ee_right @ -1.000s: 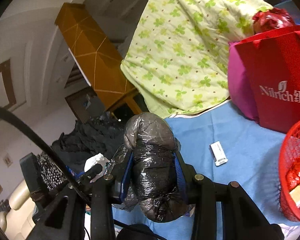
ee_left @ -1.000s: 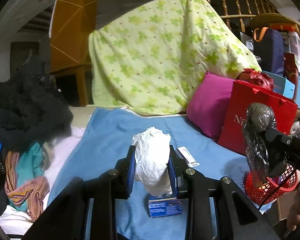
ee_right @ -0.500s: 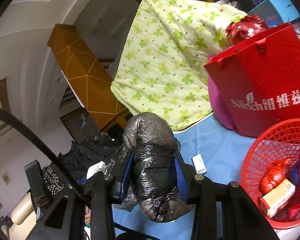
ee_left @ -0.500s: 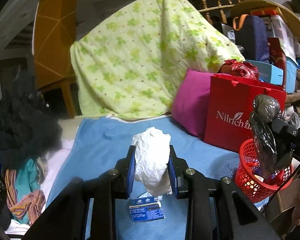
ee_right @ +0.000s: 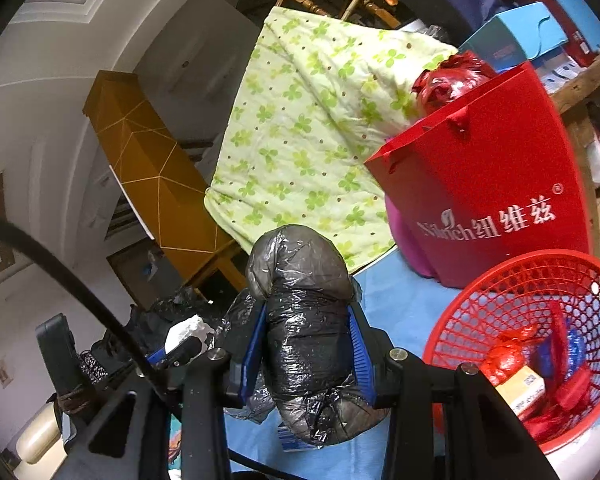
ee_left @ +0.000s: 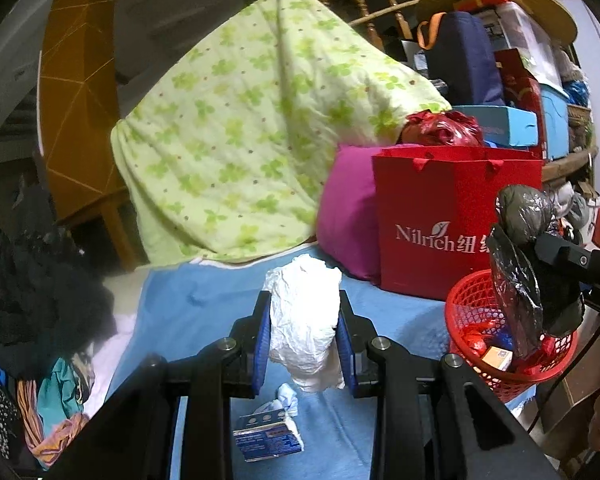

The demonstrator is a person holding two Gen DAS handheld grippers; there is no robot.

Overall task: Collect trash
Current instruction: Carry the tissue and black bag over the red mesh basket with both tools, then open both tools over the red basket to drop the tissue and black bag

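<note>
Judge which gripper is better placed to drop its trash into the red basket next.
Right: the right gripper, shut on the black bag, hangs beside the red basket; the left gripper, clamping white paper, sits farther off.

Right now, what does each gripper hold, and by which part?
The left gripper holds a crumpled white paper wad by its middle. The right gripper holds a bunched black plastic bag by its middle.
</note>
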